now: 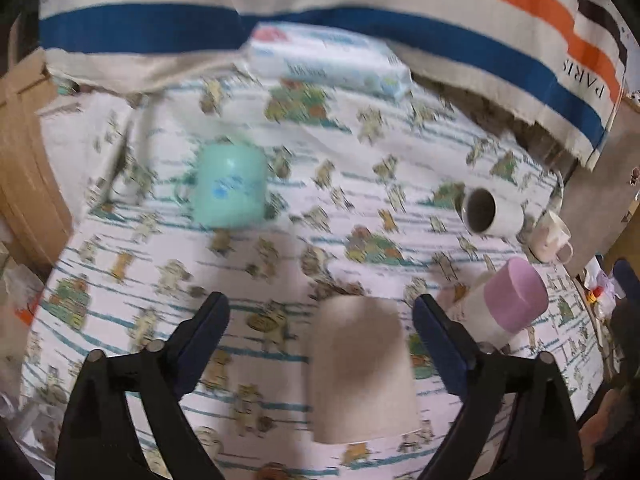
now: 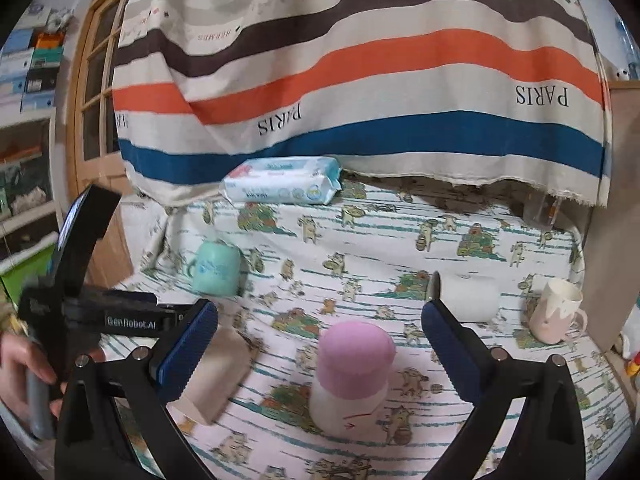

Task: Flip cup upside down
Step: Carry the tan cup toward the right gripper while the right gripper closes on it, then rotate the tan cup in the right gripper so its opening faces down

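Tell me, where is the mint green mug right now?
The mint green mug stands upside down at the table's left, in front of the wipes pack, far from both grippers.

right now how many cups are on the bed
5: a mint mug at the far left, a beige paper cup near left, a pink-capped cup in front, a white mug on its side, and a cream mug far right. More may be hidden.
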Motion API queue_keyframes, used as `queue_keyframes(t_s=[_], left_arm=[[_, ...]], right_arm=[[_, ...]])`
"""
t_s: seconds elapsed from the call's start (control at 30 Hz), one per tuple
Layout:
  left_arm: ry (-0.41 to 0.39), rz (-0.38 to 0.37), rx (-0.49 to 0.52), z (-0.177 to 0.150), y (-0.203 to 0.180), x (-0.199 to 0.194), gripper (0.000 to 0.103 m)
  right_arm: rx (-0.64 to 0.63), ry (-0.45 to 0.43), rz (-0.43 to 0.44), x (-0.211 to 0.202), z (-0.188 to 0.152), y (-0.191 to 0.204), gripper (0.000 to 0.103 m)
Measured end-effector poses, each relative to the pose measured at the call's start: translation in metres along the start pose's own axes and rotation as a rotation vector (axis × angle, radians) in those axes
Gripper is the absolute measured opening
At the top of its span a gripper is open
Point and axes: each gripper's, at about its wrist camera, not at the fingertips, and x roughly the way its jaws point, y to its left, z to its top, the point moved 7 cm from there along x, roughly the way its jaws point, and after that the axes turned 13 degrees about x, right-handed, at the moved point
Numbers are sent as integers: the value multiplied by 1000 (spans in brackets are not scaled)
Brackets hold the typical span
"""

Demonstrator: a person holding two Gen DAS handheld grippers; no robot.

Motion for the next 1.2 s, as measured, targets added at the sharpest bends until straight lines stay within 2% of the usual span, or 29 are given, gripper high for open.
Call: queue_keyframes(t_s=[0.07,0.13,0.23,0.27,0.33,0.5,0.57,0.73,0.77,0.8,1.03,1.2], left_arm=[[-84,17,1,2,7,-16,97],[-204,53,15,4,16,-37,103],[-410,150,4,0,35,-63,103],[-459,165,-12,-4,41,-67,103],[-502,188,-43,-10,55,-70,103],[-487,195,-34,-18,77,-58,103],[-485,226,-15,-22,81,-55,103],[-500,251,-16,-33,87,-53,103],[-501,249,-15,-34,87,-52,103],[-501,256,-10,-35,88,-51,103],[-463,291,-12,-35,94,-40,103],[-444,310,-14,-35,96,-37,103]], right_arm=[[59,-40,-44,-5,9,-2,103],[102,-75,-79,-8,16,-2,103],[88,-23,-56,-1,20,9,103],[75,4,-41,2,20,15,103],[44,27,-21,7,17,28,103],[-84,41,-32,15,-2,67,103],[-93,66,-29,21,-9,79,103],[13,240,44,46,-23,96,103],[32,284,57,52,-25,99,100],[45,320,69,57,-28,102,93],[115,479,36,94,-42,105,86],[190,645,-6,129,-61,96,68]])
